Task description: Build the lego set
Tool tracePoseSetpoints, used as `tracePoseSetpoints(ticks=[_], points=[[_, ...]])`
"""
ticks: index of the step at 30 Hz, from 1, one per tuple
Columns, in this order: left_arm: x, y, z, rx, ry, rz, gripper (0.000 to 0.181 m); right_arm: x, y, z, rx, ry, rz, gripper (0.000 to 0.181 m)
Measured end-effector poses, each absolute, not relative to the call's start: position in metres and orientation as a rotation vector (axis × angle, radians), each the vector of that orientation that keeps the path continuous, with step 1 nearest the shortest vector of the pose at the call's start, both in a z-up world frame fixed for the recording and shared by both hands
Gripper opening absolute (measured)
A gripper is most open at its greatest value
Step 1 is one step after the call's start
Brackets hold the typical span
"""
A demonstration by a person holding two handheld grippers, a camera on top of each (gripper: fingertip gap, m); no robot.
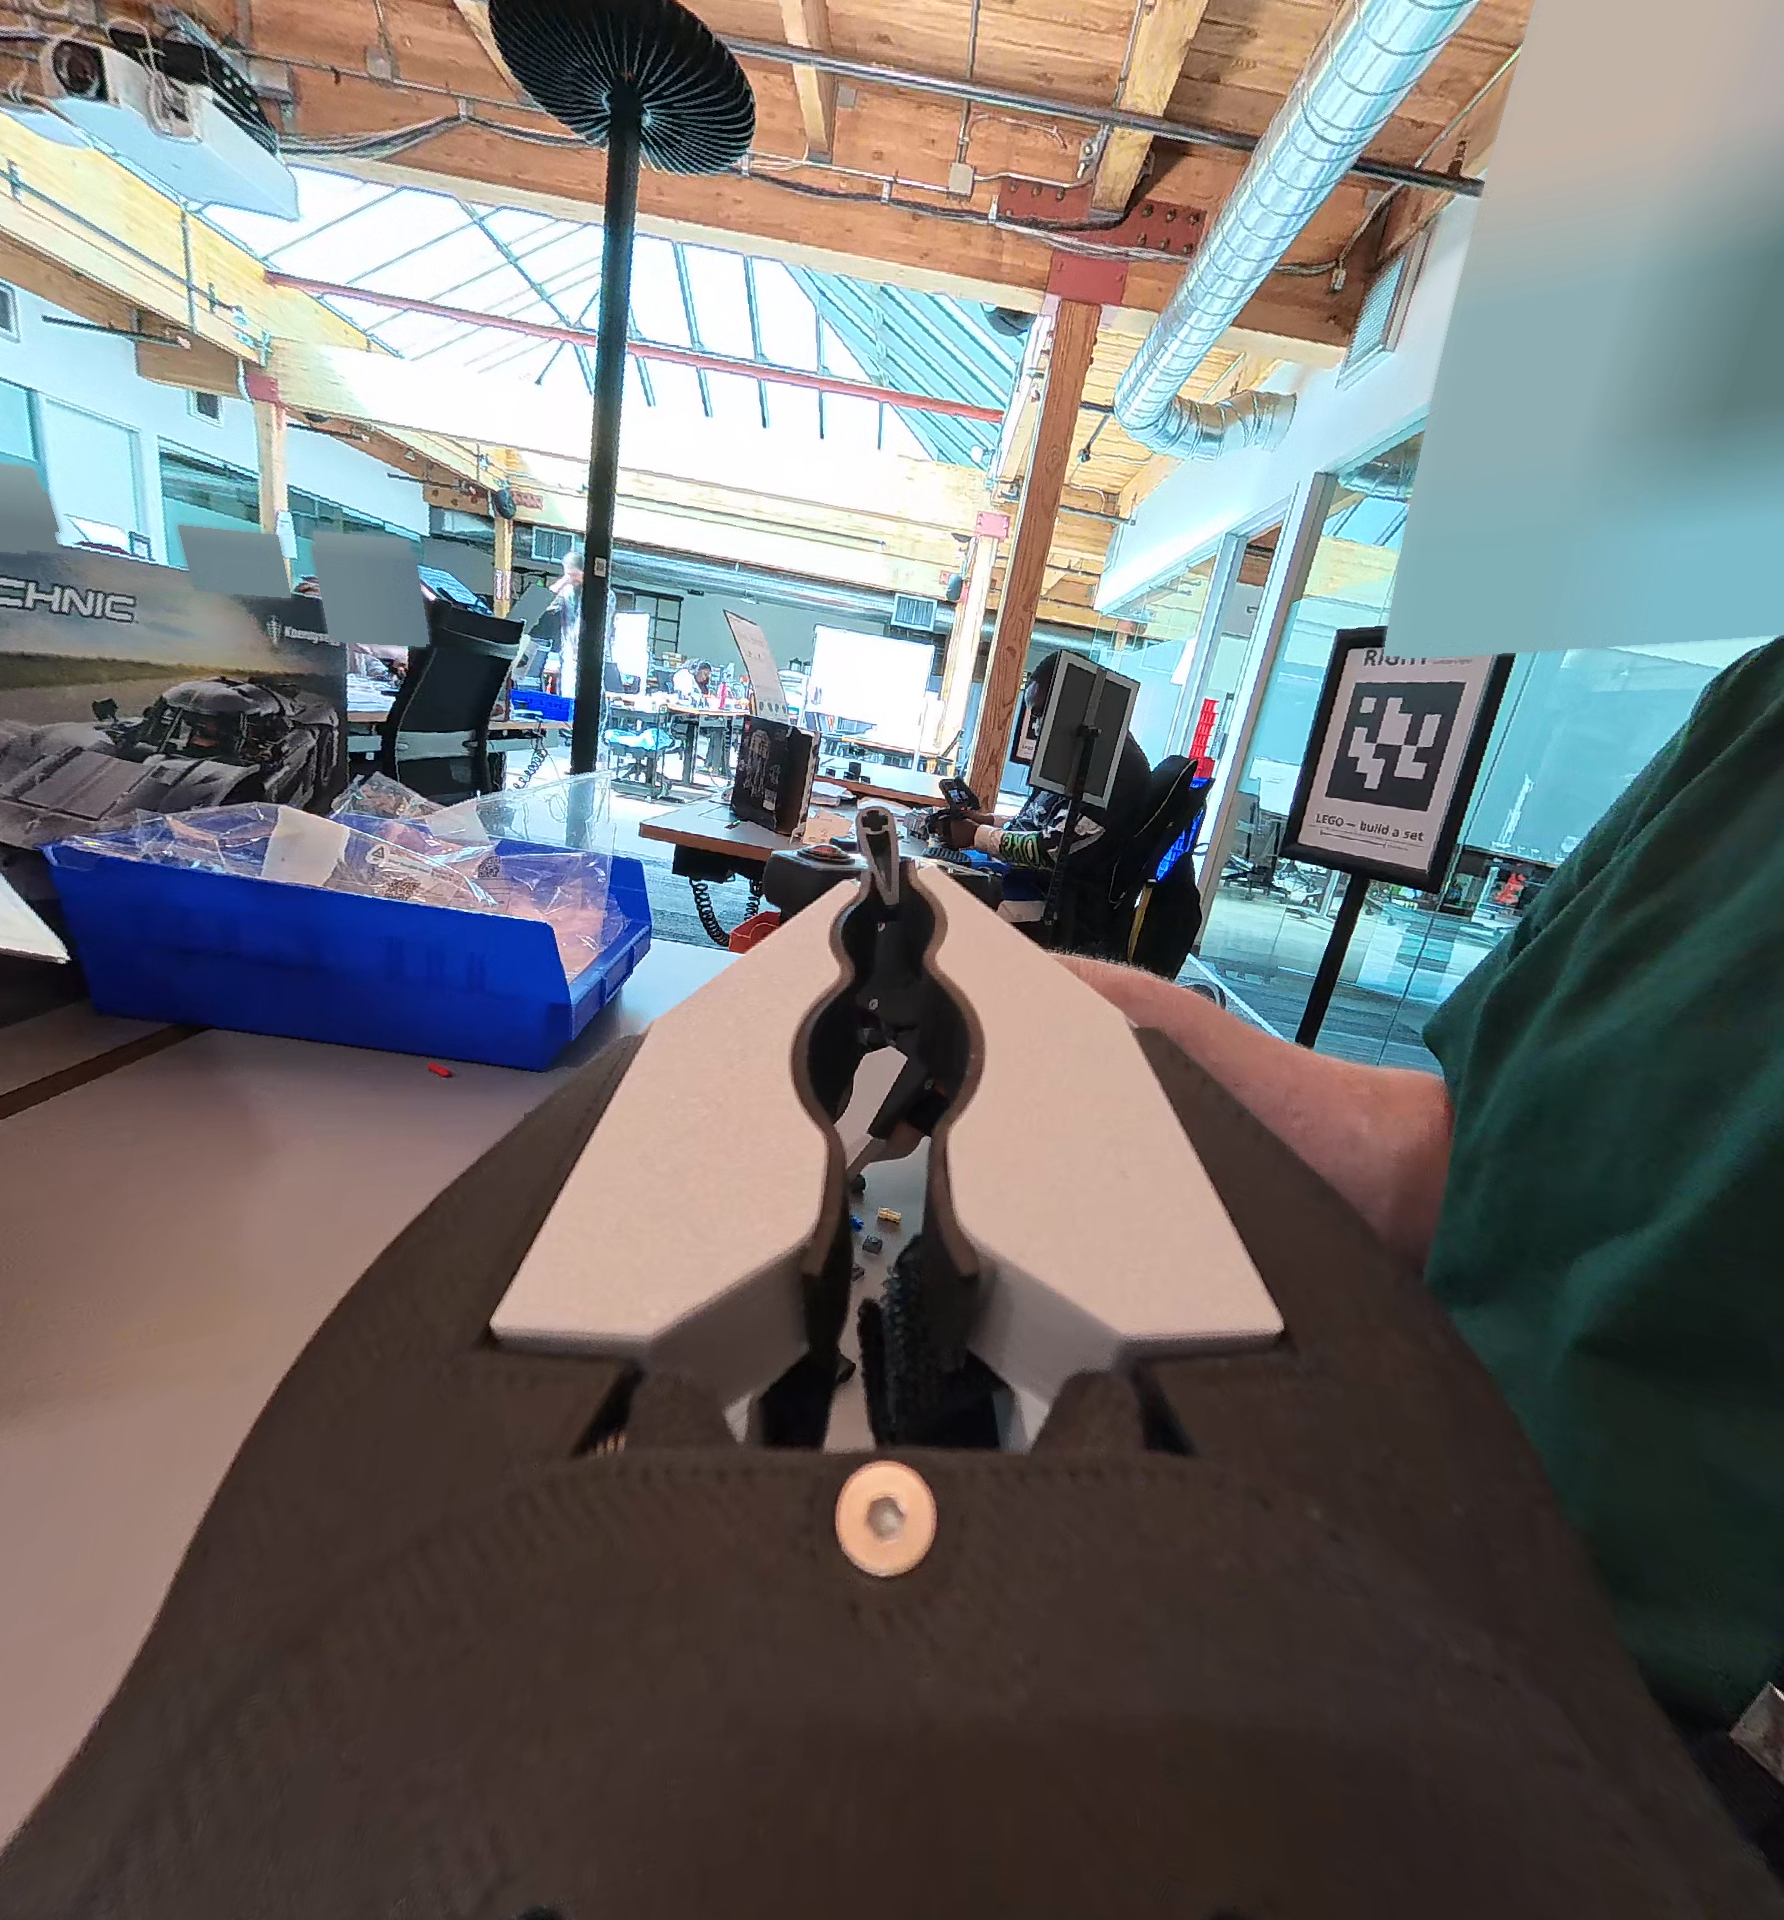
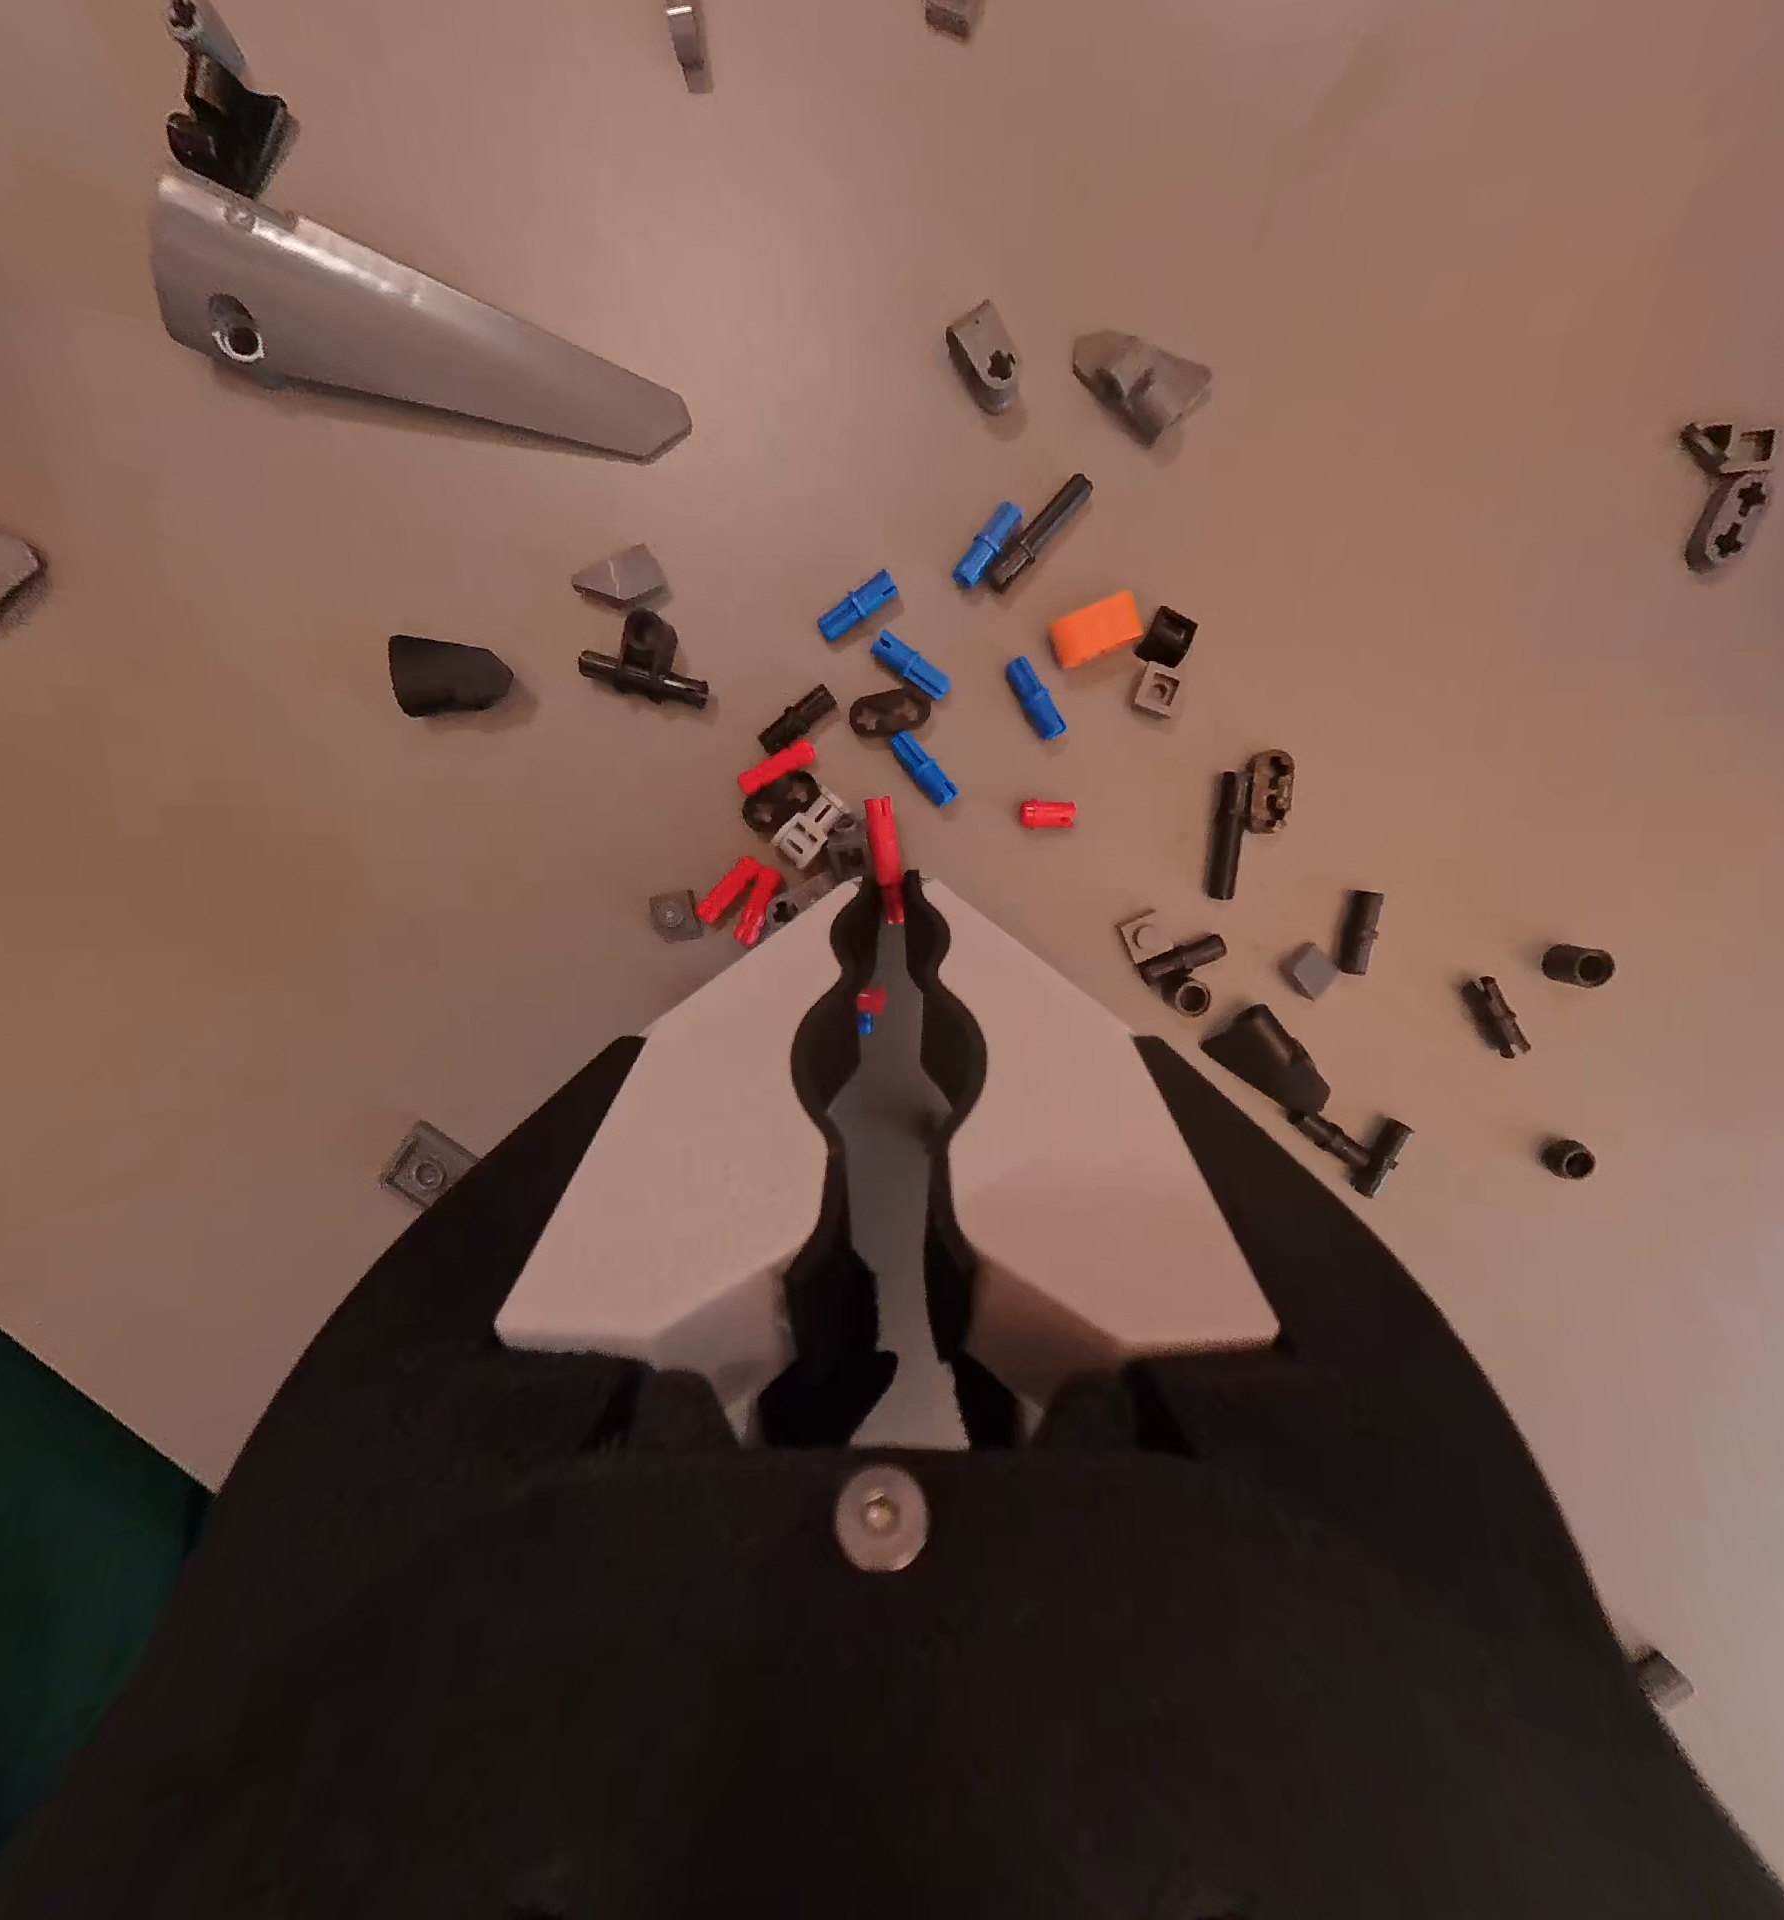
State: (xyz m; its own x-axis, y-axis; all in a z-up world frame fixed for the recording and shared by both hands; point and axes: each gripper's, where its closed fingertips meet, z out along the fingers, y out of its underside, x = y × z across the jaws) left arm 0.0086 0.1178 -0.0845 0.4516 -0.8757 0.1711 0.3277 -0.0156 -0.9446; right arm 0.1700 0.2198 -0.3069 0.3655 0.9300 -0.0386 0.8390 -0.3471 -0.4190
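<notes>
— Pinching a red pin [image 2: 882, 854] in my right gripper [image 2: 890, 883], tips clenched on it, above the loose parts mid-desk [image 2: 1490, 260] for inserting.
— And your left?
— My left gripper [image 1: 886, 868] clamps a black assembly [image 1: 893, 997] upright off the desk, steady to receive the pin, I judge.

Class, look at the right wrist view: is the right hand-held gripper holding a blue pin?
No, the right hand-held gripper is shut on a red pin, while the blue pins lie loose on the table.
</notes>
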Motion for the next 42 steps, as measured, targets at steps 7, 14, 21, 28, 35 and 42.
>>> tracePoseSetpoints(ticks=[7, 14, 21, 28, 35, 42], points=[[0.009, 0.119, -0.085, -1.239, 0.569, -1.040, 0.001, 0.170, 0.224, -0.301, -2.304, -1.519, 0.383, 0.014], [0.011, 0.119, -0.086, -1.242, 0.574, -1.042, 0.001, 0.187, 0.247, -0.248, -2.204, -1.352, 0.287, 0.000], [0.012, 0.120, -0.087, -1.247, 0.577, -1.047, 0.001, 0.209, 0.262, -0.197, -2.114, -1.206, 0.215, 0.000], [0.011, 0.121, -0.088, -1.252, 0.574, -1.043, 0.001, 0.198, 0.242, -0.245, -2.238, -1.369, 0.246, 0.008], [0.000, 0.113, -0.074, -1.130, 0.505, -1.238, 0.000, 0.179, 0.234, -0.256, -2.216, -1.429, 0.308, 0.008], [-0.041, 0.100, -0.050, -0.865, 0.359, -1.492, 0.001, 0.170, 0.232, -0.251, -2.169, -1.436, 0.339, 0.007]])
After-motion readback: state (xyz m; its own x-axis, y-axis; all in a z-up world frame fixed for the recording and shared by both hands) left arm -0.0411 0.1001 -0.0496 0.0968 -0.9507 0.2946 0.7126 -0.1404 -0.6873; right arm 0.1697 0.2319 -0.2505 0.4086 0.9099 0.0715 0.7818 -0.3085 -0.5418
